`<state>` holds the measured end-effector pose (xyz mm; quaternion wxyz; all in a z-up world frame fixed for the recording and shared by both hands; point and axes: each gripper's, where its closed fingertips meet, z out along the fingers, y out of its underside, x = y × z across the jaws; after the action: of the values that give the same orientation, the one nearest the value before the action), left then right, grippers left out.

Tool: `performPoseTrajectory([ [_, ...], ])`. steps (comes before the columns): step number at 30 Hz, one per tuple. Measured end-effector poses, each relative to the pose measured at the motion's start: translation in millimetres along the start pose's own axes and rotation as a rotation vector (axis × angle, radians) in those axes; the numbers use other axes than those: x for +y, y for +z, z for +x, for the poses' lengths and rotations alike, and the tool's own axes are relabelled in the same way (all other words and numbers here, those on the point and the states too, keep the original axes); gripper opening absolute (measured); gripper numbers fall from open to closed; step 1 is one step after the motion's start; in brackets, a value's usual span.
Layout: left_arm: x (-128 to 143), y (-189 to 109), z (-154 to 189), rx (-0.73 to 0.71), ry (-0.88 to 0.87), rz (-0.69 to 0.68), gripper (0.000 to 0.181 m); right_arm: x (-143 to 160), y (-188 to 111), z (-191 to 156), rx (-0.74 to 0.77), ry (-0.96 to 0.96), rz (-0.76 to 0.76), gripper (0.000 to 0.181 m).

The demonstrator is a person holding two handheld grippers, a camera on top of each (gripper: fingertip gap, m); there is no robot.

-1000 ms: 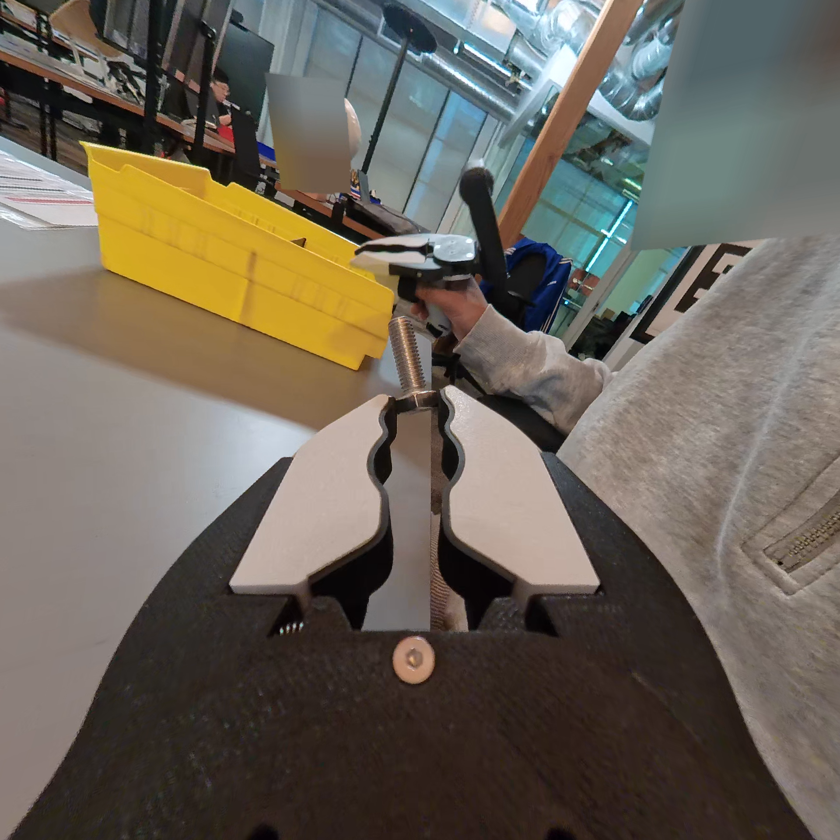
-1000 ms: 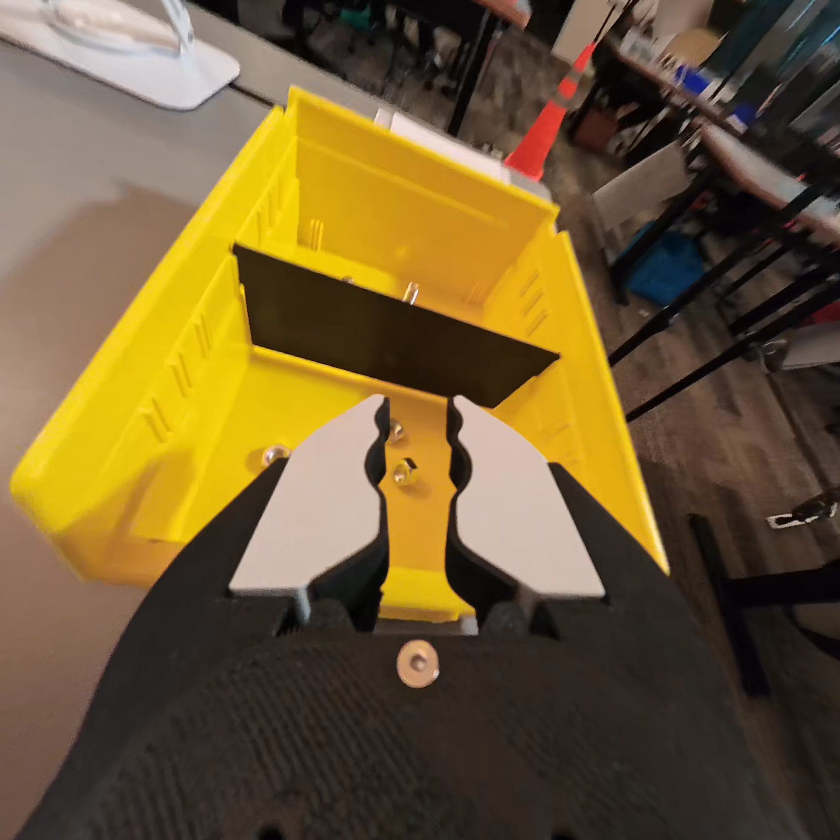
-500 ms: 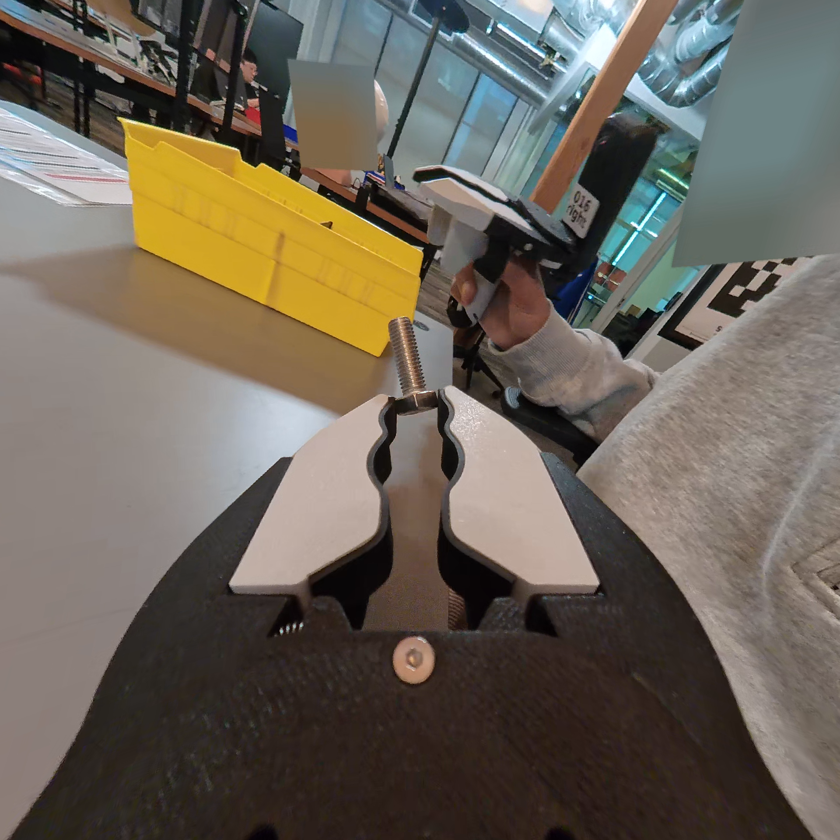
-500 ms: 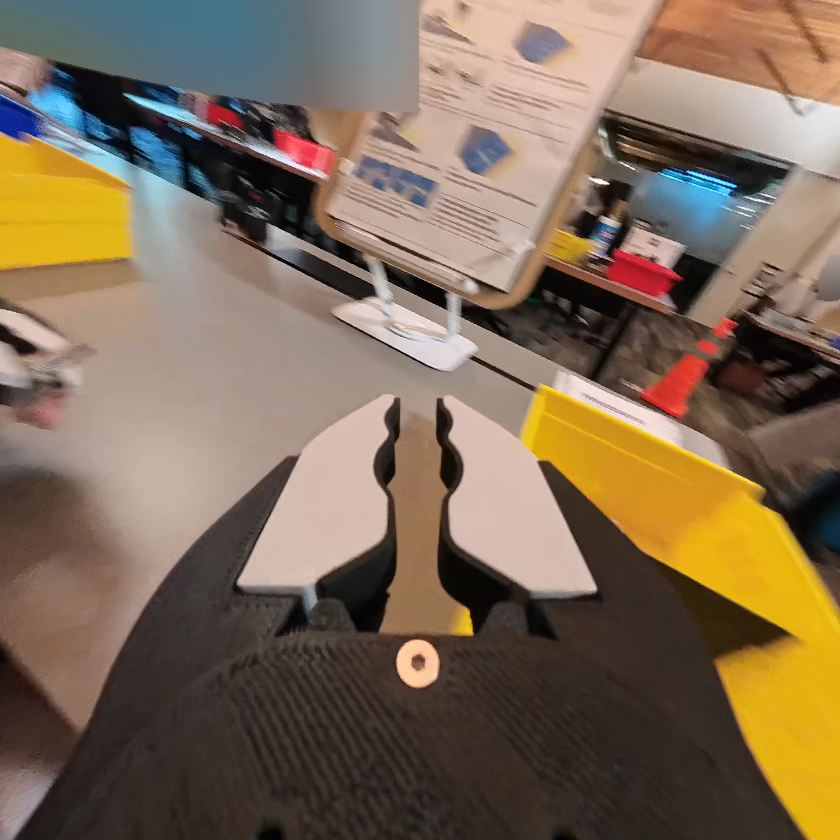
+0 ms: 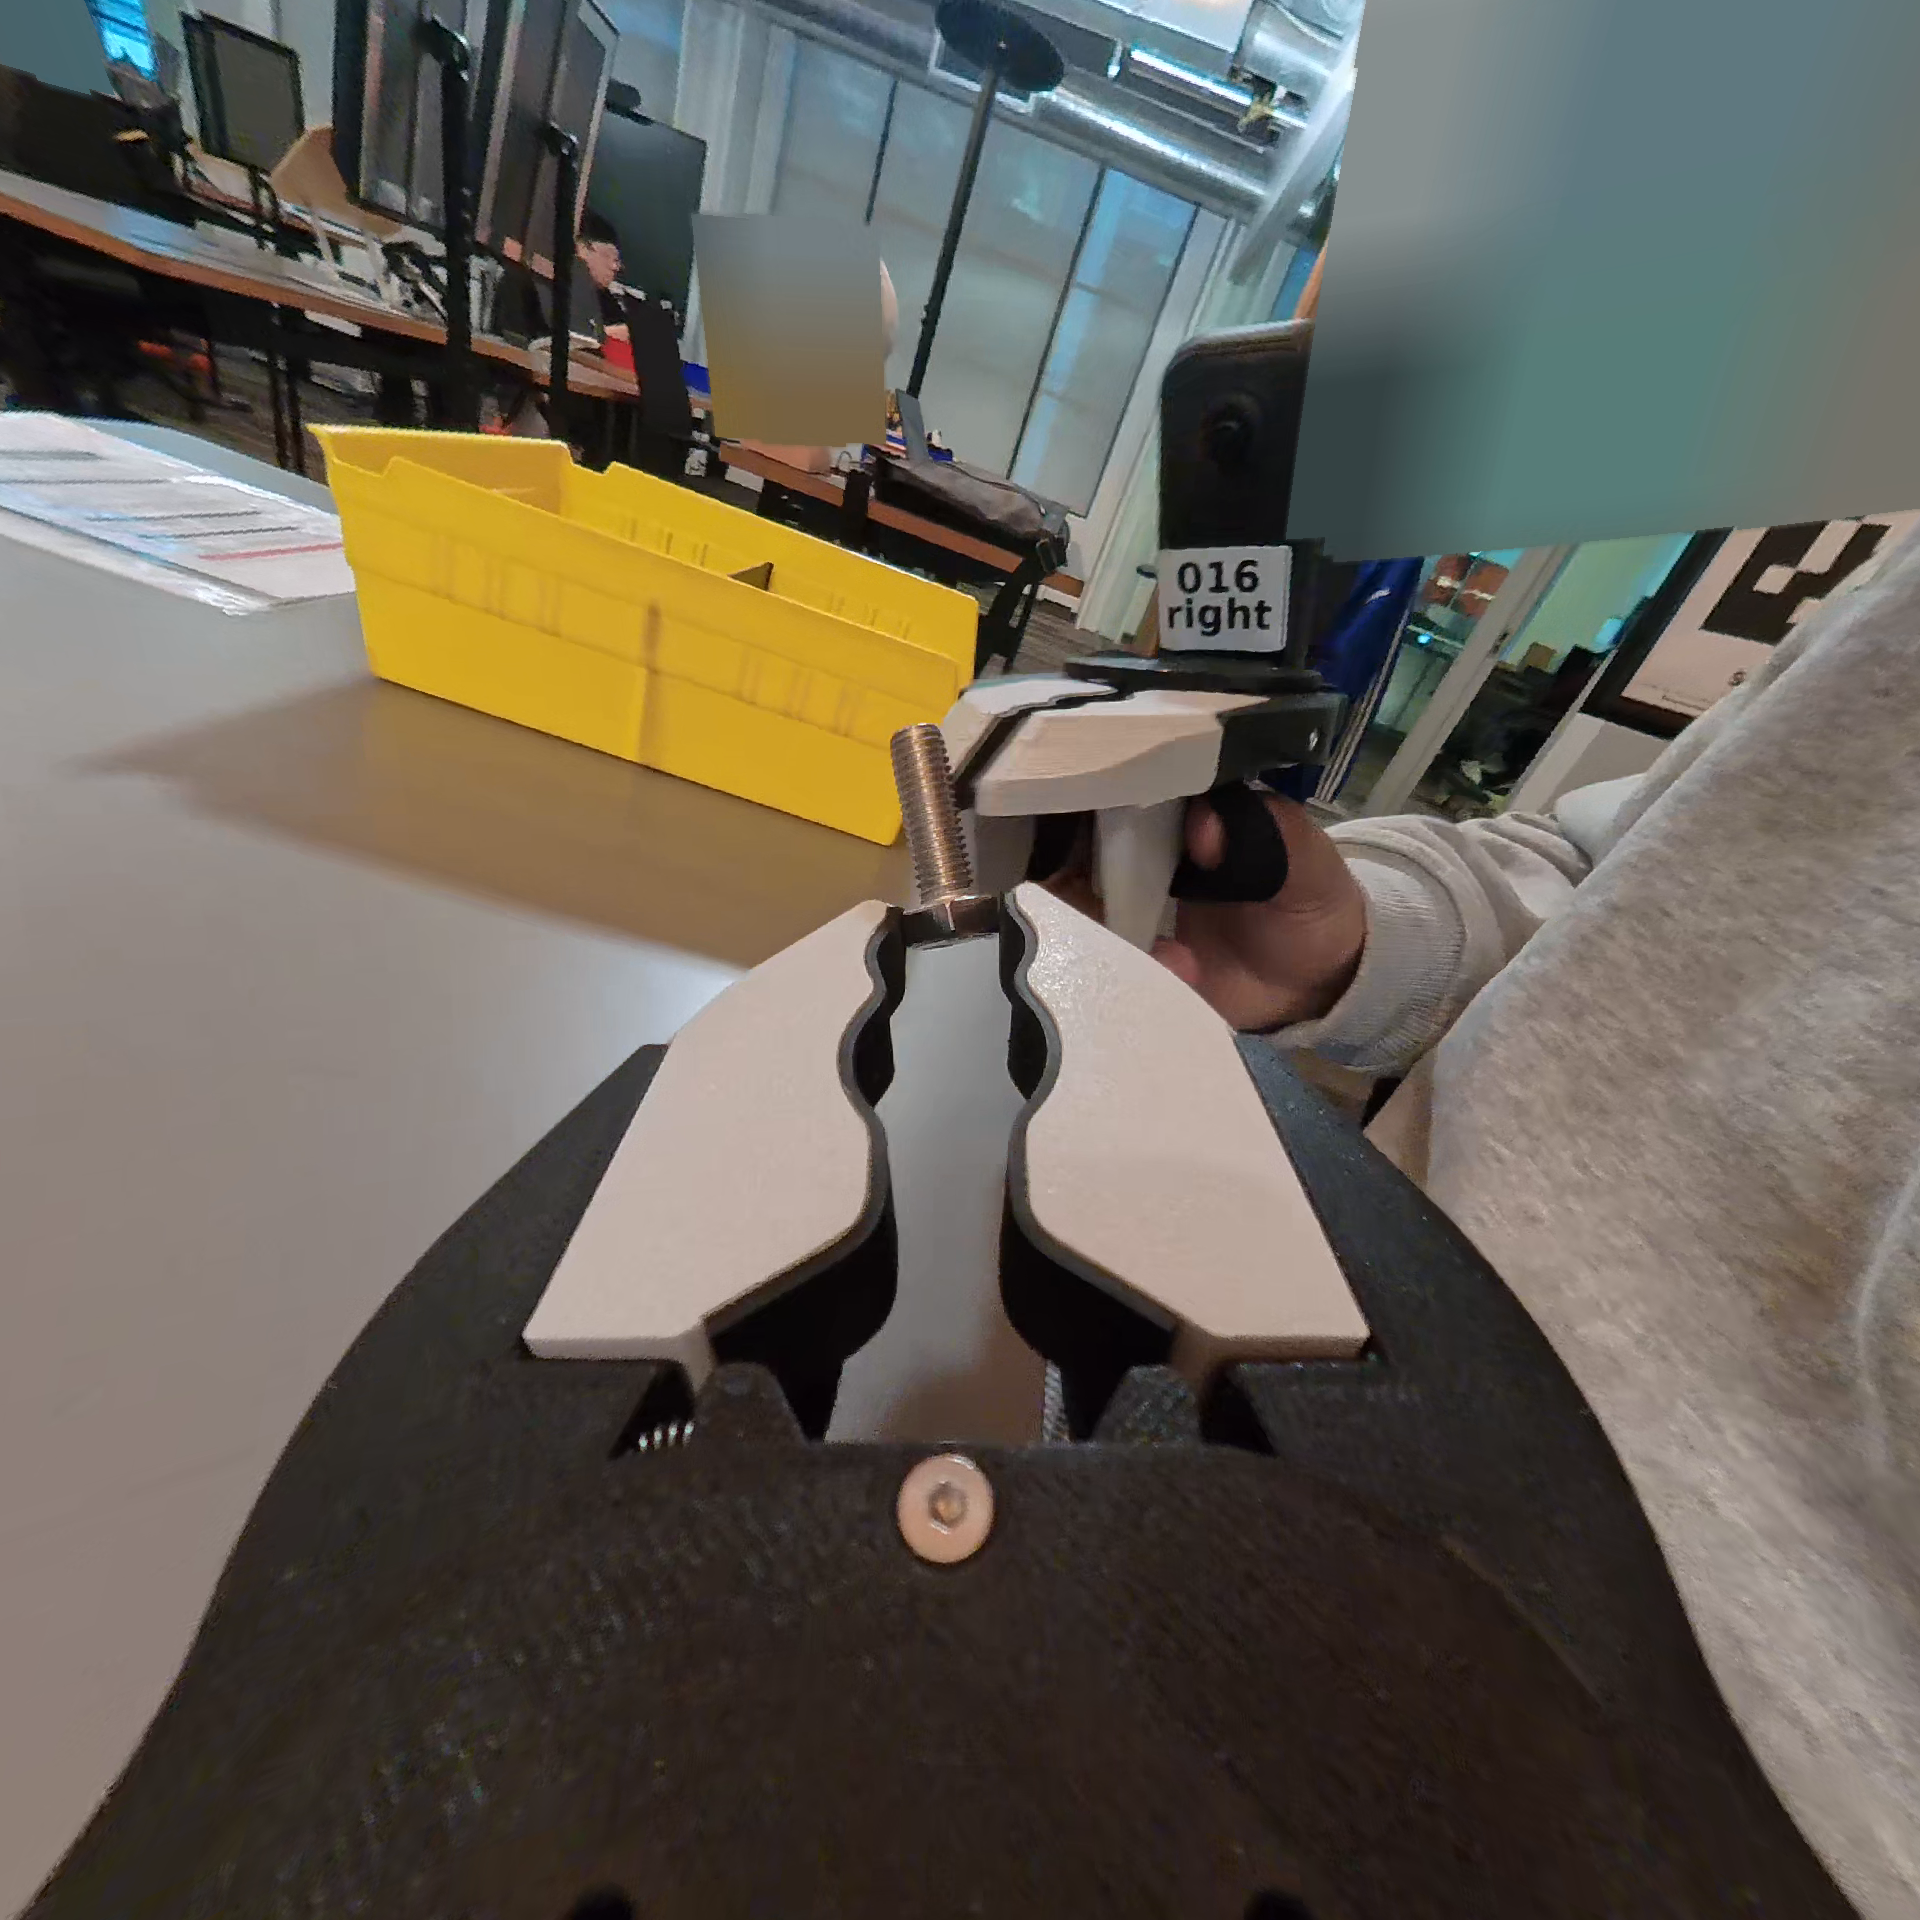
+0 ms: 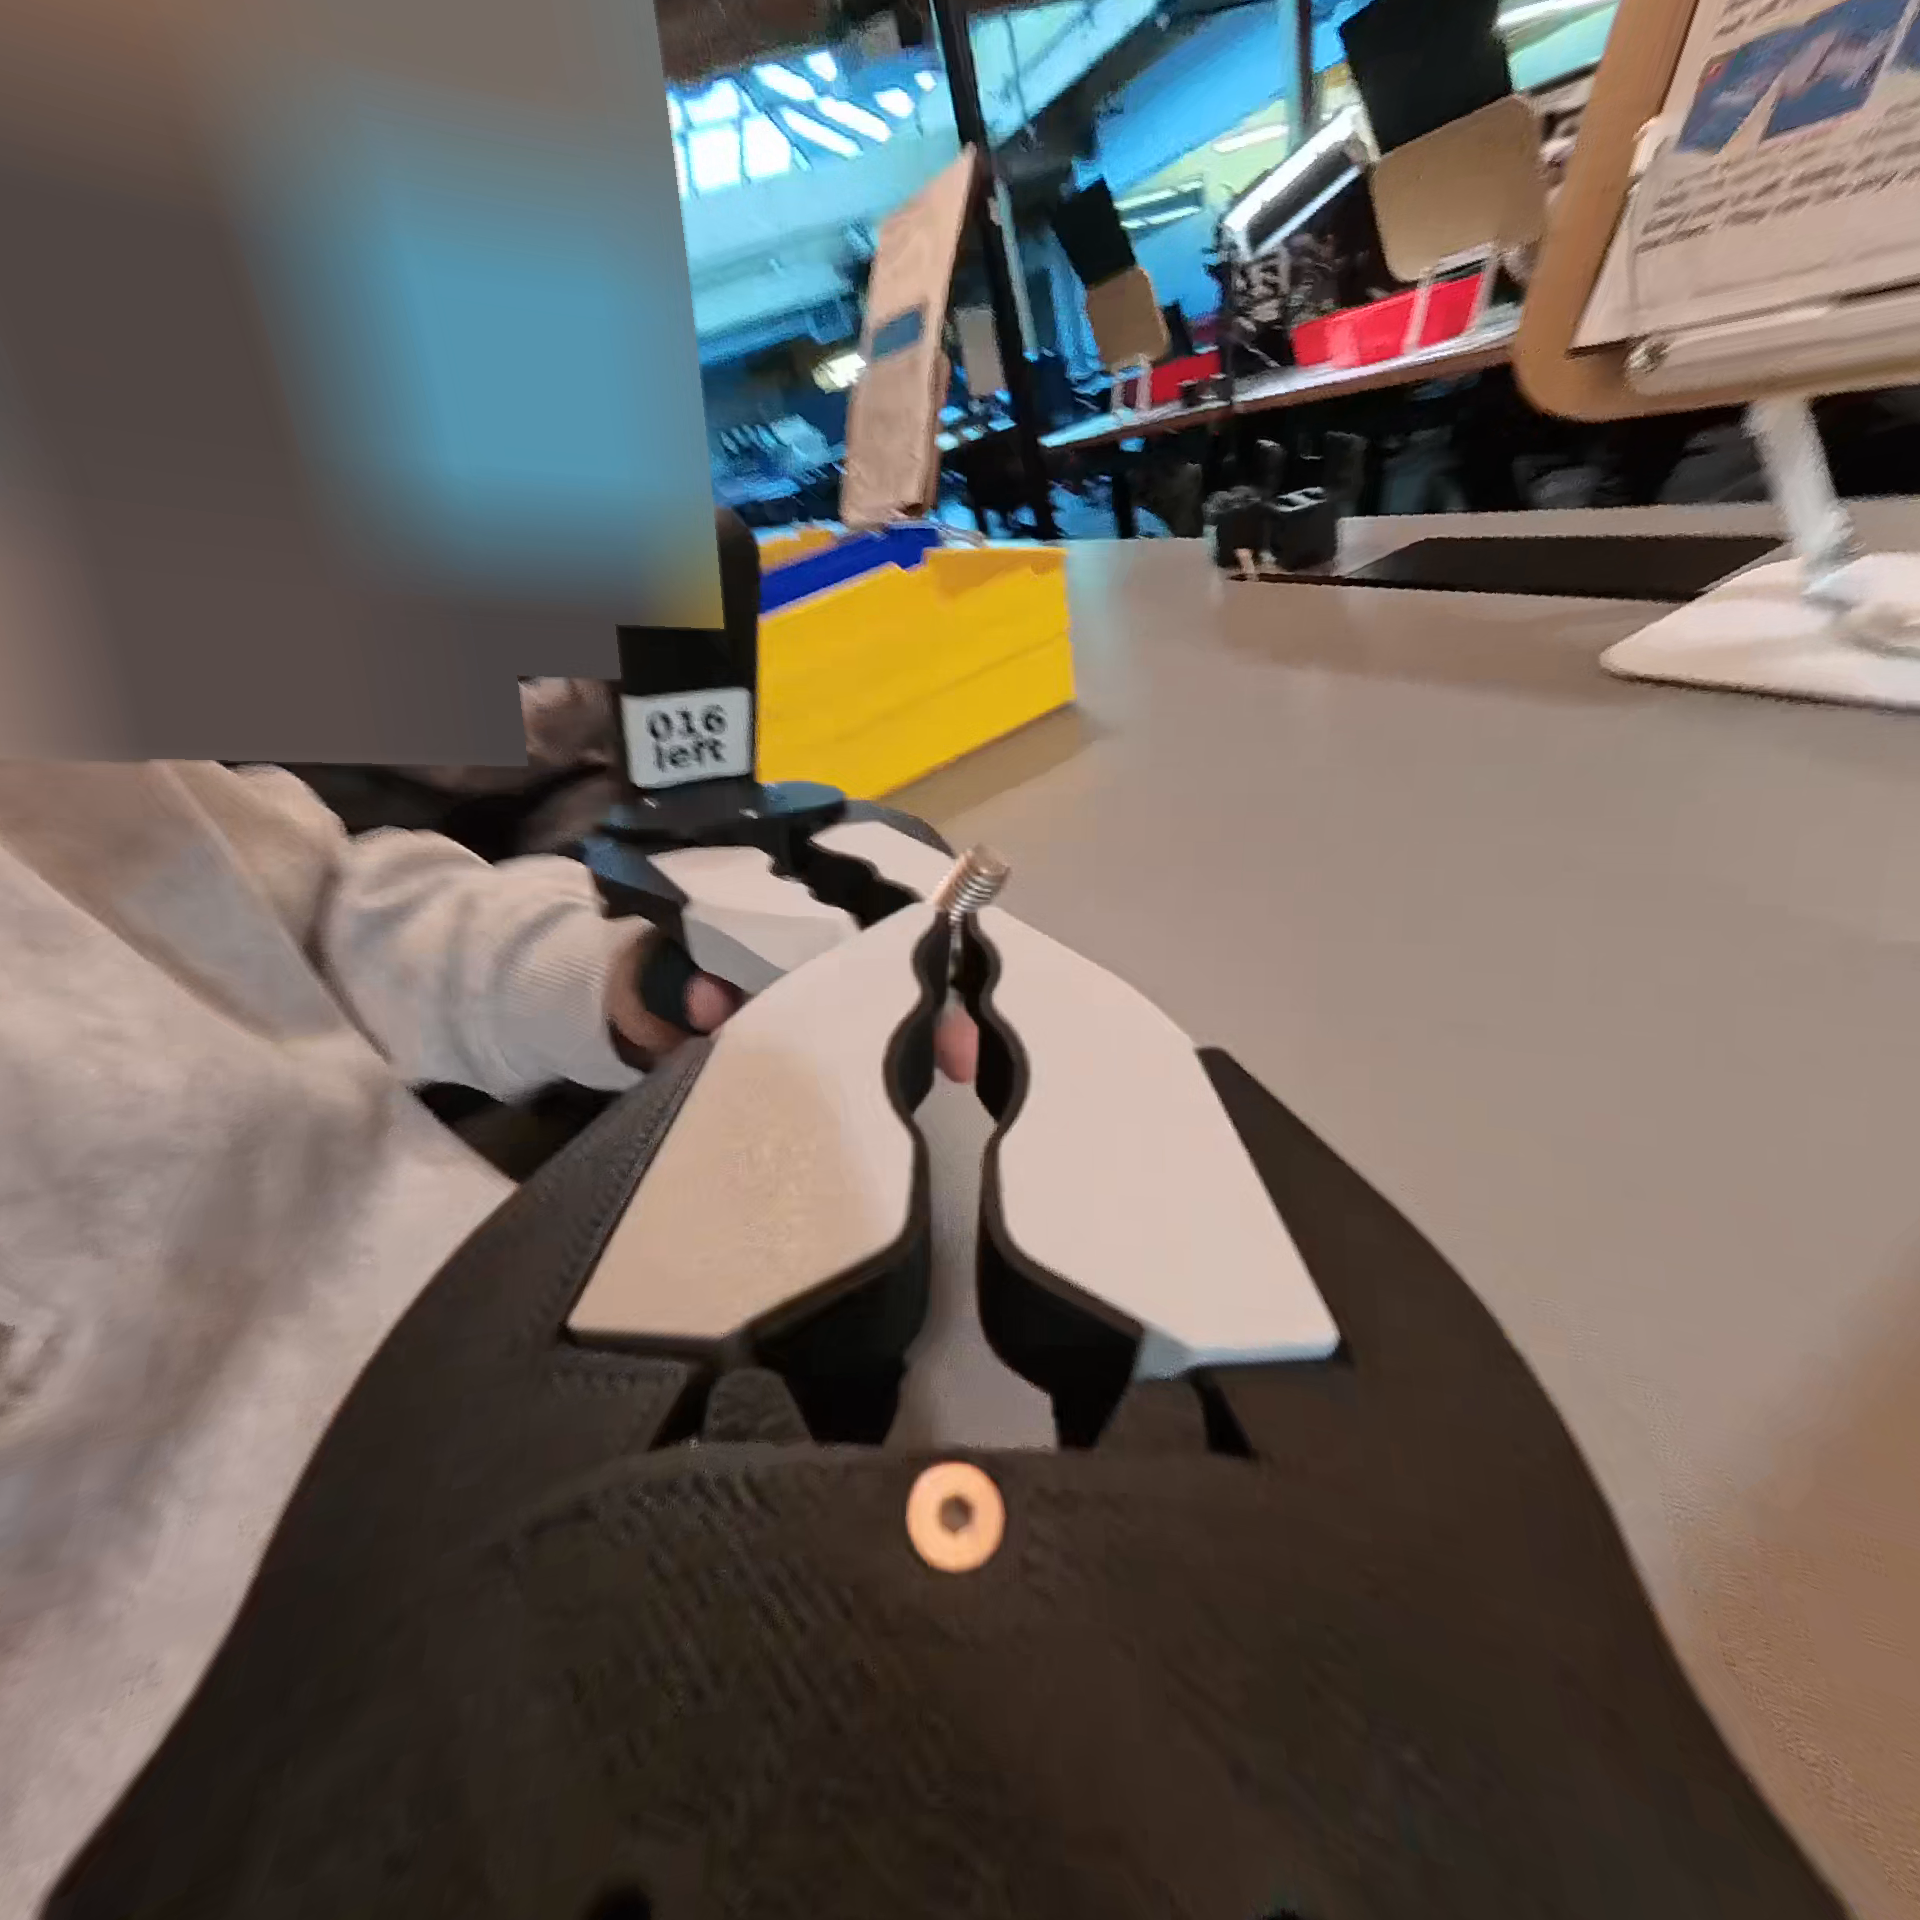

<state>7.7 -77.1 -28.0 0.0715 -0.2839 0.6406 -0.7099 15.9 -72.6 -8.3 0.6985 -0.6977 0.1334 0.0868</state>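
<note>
The left gripper (image 5: pixel 948 920) pinches the hex head of a steel bolt (image 5: pixel 932 805) between its fingertips, jaws drawn in to just the head's width. The bolt stands nearly upright, threaded end up, above the grey table (image 5: pixel 260 987).

The right gripper (image 5: pixel 971 743) comes in from the right, held in a hand (image 5: pixel 1262 935) with a grey sleeve. Its tips lie right beside the upper threads of the bolt. In the right wrist view that gripper (image 6: pixel 951 930) has its jaws nearly closed, only a thin gap left at the tips, and the bolt (image 6: pixel 971 883) shows just past them. The view there is blurred, so it may be touching the threads or merely close; whether it grips them cannot be told.

A yellow bin (image 5: pixel 644 634) sits on the table behind the bolt, well apart from both grippers, with a dark divider inside. A printed sheet (image 5: pixel 166 509) lies on the table to its left. In the right wrist view a white stand (image 6: pixel 1787 634) carrying a board rests on the table at far right.
</note>
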Motion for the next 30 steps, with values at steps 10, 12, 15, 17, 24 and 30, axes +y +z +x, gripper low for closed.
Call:
performPoseTrajectory([
  [10,0.2,1.0,1.7,-0.043,0.088,-0.012,0.018,3.8,1.8,-0.2,-0.079,0.239,0.034,0.007],
  [12,1.0,1.7,0.9,-0.045,0.07,-0.017,0.018,3.5,2.5,-2.7,-0.101,0.256,0.035,0.01],
  [15,2.5,2.0,0.1,-0.051,0.074,-0.021,0.018,5.1,3.6,-1.6,-0.094,0.26,0.031,0.012],
  [17,1.5,2.3,1.3,-0.046,0.069,-0.017,0.018,5.1,3.5,-0.6,-0.092,0.258,0.028,0.009],
  [24,3.3,3.3,1.6,-0.043,0.059,-0.024,0.018,5.9,4.4,-0.6,-0.101,0.271,0.031,0.009],
  [30,8.6,5.9,4.2,-0.031,0.062,-0.048,0.018,7.3,6.0,-3.9,-0.13,0.265,0.03,0.01],
])
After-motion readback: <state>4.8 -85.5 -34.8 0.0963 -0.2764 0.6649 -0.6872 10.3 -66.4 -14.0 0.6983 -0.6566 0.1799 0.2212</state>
